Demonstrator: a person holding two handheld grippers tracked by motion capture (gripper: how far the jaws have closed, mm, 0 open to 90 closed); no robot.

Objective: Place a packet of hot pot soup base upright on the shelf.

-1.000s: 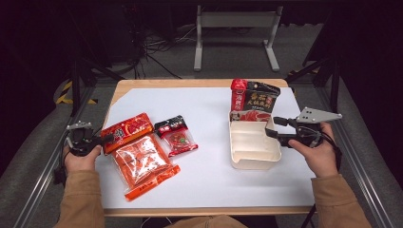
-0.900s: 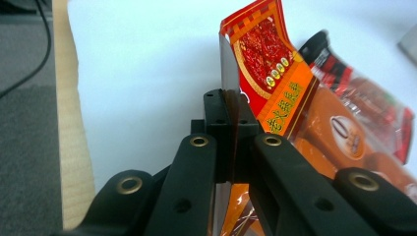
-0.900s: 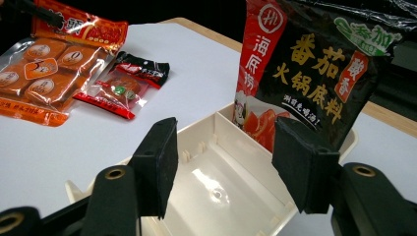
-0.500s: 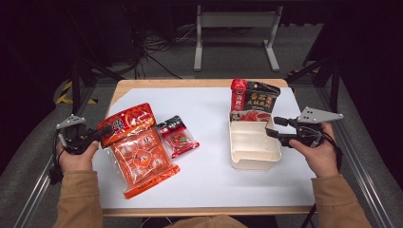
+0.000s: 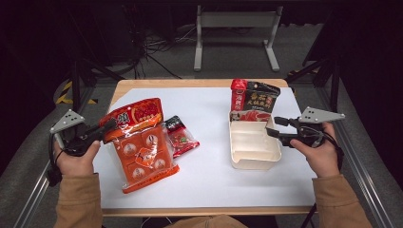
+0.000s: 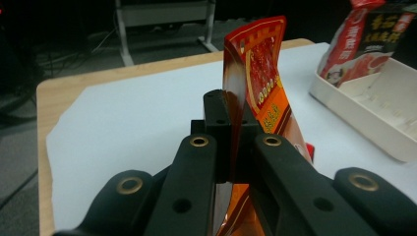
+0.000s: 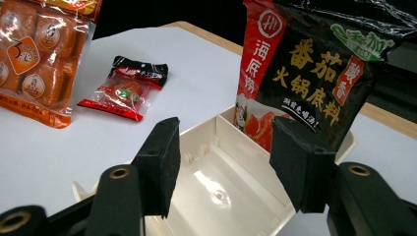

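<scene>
table: white-topped table with a wooden edge (image 5: 214,187); packing job in hand, roughly a third done by my read.
tray: cream plastic compartment tray (image 5: 252,152) at 3 o'clock on the sheet. One item in it; near compartments bare.
done: black-and-red tomato hotpot base pouch (image 5: 253,100) stands upright at the tray's far end, 1 o'clock from centre, leaning on the back wall.
in hand: large orange-red clear-windowed bag of wrapped cubes (image 5: 142,147), at 9 o'clock. My left gripper (image 5: 110,126) is clamped tight on its top seal, jaws fully closed on the film. In the left gripper view the bag (image 6: 258,93) stands up between my pads. Top edge off the table, bottom edge looks to be touching it; can't tell for sure.
left to do: carry that bag across to 3 o'clock, drop it in the tray.
then: small red-and-black sachet (image 5: 180,137), lying flat just right of the bag, near centre, untouched.
right: my right gripper (image 5: 278,127) hangs over the tray's right rim, jaws partly open, nothing between the pads (image 7: 162,162). Ready to steady the tray, I'd guess.
risk: the bag is wide against the tray; may need folding or standing on edge.
</scene>
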